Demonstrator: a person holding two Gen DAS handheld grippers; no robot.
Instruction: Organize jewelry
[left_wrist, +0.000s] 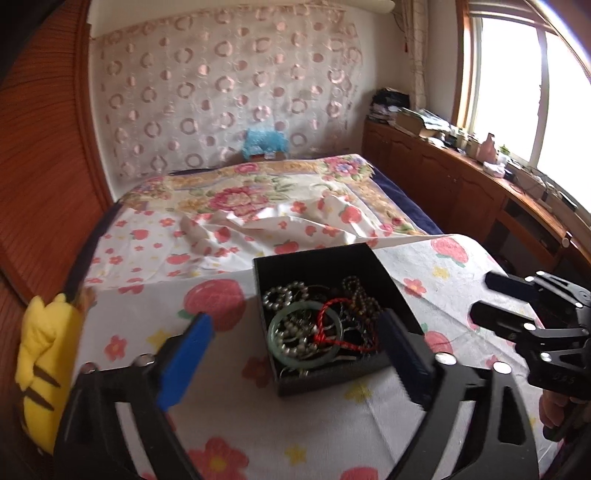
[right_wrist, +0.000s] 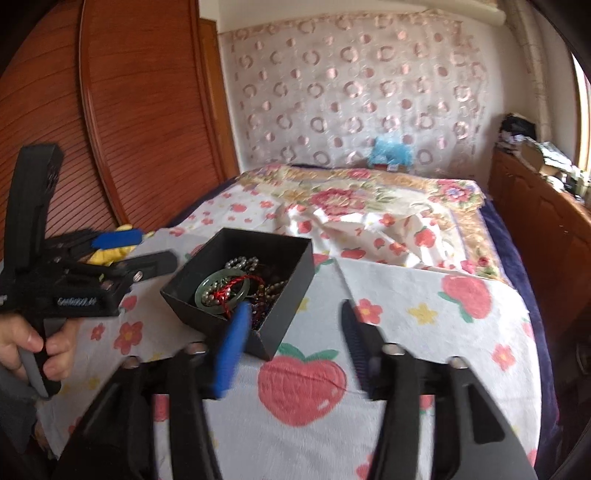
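Black box of tangled jewelry on the strawberry-print cloth, green bangle on top, sitting just ahead between your left gripper fingers, spread wide and empty, your right gripper also wide, box off its left fingertip.

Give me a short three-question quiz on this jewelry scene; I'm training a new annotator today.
1. True or false: the pale green jade bangle lies inside the open black square box.
2. What colour cord crosses that bangle? A) blue B) red C) yellow
3. Fill in: the left hand-held gripper and the right hand-held gripper both have their jaws ____.

Key: 1 true; 2 B, the red braided cord; 3 open, with nothing held between them.
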